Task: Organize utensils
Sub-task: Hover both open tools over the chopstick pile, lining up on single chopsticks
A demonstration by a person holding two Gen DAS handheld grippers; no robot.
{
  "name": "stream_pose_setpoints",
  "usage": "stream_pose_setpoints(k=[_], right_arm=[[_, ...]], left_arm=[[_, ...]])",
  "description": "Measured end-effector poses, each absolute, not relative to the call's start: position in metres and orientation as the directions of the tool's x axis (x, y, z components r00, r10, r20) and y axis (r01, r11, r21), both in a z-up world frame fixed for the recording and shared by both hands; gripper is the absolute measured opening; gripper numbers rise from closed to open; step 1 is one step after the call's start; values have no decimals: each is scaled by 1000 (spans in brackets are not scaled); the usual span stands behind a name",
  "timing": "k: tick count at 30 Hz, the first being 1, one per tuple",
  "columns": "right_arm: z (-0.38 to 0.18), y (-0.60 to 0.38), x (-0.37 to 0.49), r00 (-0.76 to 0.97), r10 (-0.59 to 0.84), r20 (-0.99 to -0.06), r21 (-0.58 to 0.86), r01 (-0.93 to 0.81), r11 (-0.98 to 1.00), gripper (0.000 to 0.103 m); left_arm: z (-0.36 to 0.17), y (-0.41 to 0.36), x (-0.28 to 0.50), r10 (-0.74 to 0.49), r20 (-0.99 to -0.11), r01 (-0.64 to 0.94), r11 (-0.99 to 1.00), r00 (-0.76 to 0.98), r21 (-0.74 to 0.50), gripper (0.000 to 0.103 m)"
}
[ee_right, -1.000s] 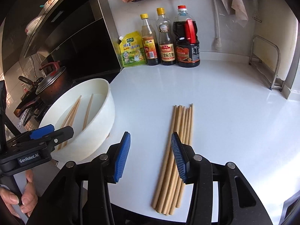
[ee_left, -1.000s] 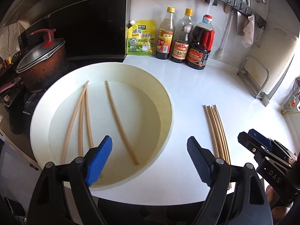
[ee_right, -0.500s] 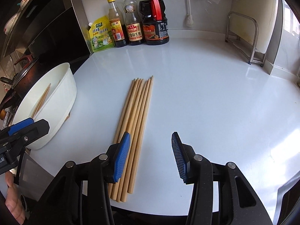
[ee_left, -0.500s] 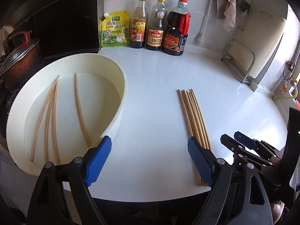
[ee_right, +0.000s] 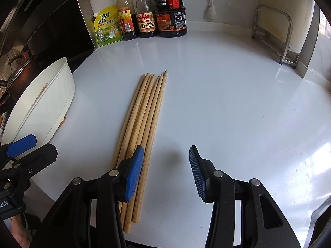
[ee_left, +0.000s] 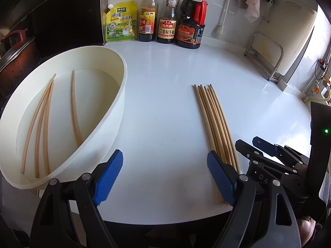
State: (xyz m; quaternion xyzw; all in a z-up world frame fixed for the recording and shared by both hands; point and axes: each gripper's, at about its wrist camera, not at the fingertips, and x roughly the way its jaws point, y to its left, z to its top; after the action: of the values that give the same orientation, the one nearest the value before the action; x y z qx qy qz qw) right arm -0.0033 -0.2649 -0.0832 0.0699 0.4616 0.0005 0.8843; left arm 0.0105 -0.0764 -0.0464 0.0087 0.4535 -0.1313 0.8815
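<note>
Several wooden chopsticks (ee_left: 215, 124) lie side by side in a neat bundle on the white counter; the bundle also shows in the right wrist view (ee_right: 142, 119). A white basin (ee_left: 115, 111) at the left holds several more chopsticks (ee_left: 43, 119); the basin also shows in the right wrist view (ee_right: 51, 103). My left gripper (ee_left: 163, 175) is open and empty, between basin and bundle. My right gripper (ee_right: 165, 173) is open and empty, its left finger over the bundle's near end.
A yellow seasoning pouch (ee_left: 121, 22) and three sauce bottles (ee_left: 168, 14) stand at the back wall. A metal rack (ee_left: 266, 57) stands at the right. A dark pot (ee_left: 14, 57) sits left of the basin. The counter's front edge is near both grippers.
Both grippers have swung to the right, away from the basin and toward the bundle on the counter. The chopsticks have not moved. Both grippers stay open.
</note>
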Motion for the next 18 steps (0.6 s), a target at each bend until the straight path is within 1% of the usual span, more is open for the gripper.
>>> stream_pose_setpoints(k=[9,18], right_arm=[[-84,-263,0,572,71,-817,128,60,990,44],[-89,-254,5,561,57,-826,98,43,994,44]], left_arm=[[-52,-78,15,-224,-808,237,965,545,-107,82],[-53,-73,16,-222,-810,224,968,542,-115,82]])
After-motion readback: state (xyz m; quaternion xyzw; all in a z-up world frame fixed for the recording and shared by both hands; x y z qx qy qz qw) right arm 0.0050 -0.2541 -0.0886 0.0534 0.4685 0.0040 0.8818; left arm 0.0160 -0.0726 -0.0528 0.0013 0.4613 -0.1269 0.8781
